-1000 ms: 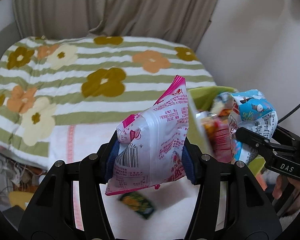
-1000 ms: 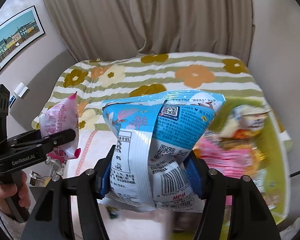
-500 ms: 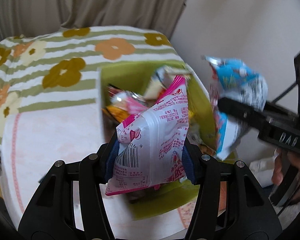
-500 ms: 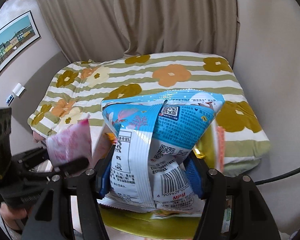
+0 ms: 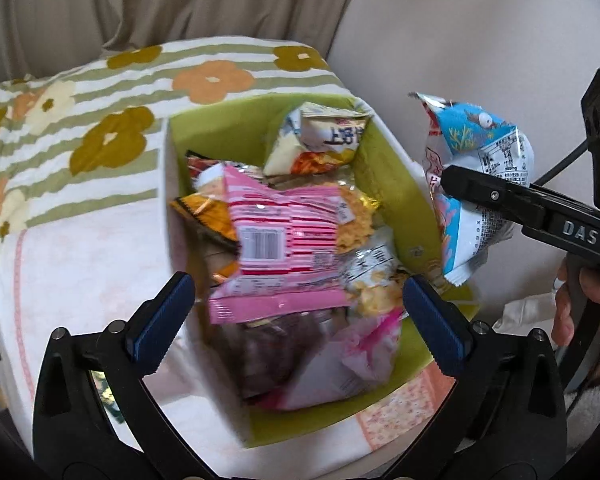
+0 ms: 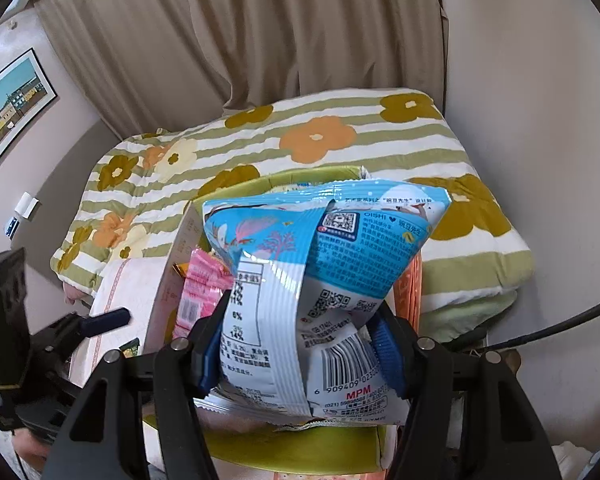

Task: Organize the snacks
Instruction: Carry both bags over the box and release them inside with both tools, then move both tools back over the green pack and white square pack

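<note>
Pink bag [image 5: 352,356] had dropped, blurred, into box [image 5: 384,168]; left tool [image 5: 296,316] was opening, empty; right tool [image 6: 300,344] clamped blue bag [image 6: 320,264], hiding the box

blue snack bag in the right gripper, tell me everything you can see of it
The blue snack bag is a glossy, crinkled plastic pouch, blue on top and white below, printed with QR codes, a barcode and a nutrition panel. The right gripper pinches its lower half between blue pads, holding it upright above the green box of snacks.
</note>
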A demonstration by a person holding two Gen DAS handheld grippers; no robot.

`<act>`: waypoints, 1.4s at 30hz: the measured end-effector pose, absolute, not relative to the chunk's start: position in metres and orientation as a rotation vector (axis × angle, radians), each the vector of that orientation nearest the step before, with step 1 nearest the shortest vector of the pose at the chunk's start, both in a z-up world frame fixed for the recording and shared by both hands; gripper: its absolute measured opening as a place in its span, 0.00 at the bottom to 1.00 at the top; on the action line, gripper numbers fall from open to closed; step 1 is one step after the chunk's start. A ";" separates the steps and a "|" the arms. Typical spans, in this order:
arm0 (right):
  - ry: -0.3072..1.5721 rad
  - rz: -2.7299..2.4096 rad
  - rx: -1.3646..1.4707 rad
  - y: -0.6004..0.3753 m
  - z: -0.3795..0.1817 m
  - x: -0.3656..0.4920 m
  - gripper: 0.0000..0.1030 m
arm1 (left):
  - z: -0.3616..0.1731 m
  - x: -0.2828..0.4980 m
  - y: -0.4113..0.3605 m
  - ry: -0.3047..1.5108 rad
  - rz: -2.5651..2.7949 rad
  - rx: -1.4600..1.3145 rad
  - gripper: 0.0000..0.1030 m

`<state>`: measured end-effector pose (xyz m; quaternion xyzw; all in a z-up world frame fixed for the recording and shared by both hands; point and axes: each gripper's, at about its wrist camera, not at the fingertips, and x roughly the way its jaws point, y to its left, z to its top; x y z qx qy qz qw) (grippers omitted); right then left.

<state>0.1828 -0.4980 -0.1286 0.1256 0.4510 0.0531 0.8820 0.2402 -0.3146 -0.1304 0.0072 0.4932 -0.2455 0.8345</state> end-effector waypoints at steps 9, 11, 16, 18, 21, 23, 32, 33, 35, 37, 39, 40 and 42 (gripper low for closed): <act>1.003 0.153 0.237 -0.481 -0.146 0.198 0.58 | -0.124 0.244 -0.273 1.026 -0.443 -0.027 1.00; 1.025 0.152 0.238 -0.480 -0.152 0.202 0.58 | -0.123 0.245 -0.269 1.021 -0.429 -0.024 1.00; 1.055 0.161 0.237 -0.479 -0.163 0.206 0.82 | -0.122 0.241 -0.260 1.009 -0.400 -0.031 1.00; 1.048 0.154 0.235 -0.479 -0.164 0.204 0.95 | -0.123 0.239 -0.259 1.007 -0.394 -0.033 1.00; 1.001 0.147 0.209 -0.478 -0.161 0.194 0.99 | -0.123 0.234 -0.255 1.002 -0.383 -0.040 1.00; 0.980 0.152 0.178 -0.475 -0.158 0.188 0.99 | -0.123 0.230 -0.252 0.996 -0.374 -0.036 1.00; 0.922 0.271 0.178 -0.460 -0.135 0.173 0.99 | -0.112 0.203 -0.237 0.958 -0.310 -0.035 1.00; 0.913 0.284 0.165 -0.455 -0.131 0.172 0.99 | -0.111 0.199 -0.233 0.951 -0.300 -0.037 1.00; 0.896 0.303 0.135 -0.445 -0.125 0.168 0.99 | -0.108 0.190 -0.225 0.936 -0.278 -0.044 1.00; 0.870 0.332 0.114 -0.435 -0.118 0.165 0.99 | -0.106 0.180 -0.216 0.920 -0.253 -0.047 1.00; 0.852 0.365 0.101 -0.426 -0.112 0.162 0.99 | -0.105 0.172 -0.203 0.906 -0.213 -0.045 1.00; 0.843 0.377 0.098 -0.421 -0.109 0.160 0.99 | -0.104 0.170 -0.197 0.904 -0.199 -0.048 1.00; 0.823 0.399 0.091 -0.410 -0.102 0.156 0.99 | -0.100 0.164 -0.180 0.895 -0.180 -0.068 1.00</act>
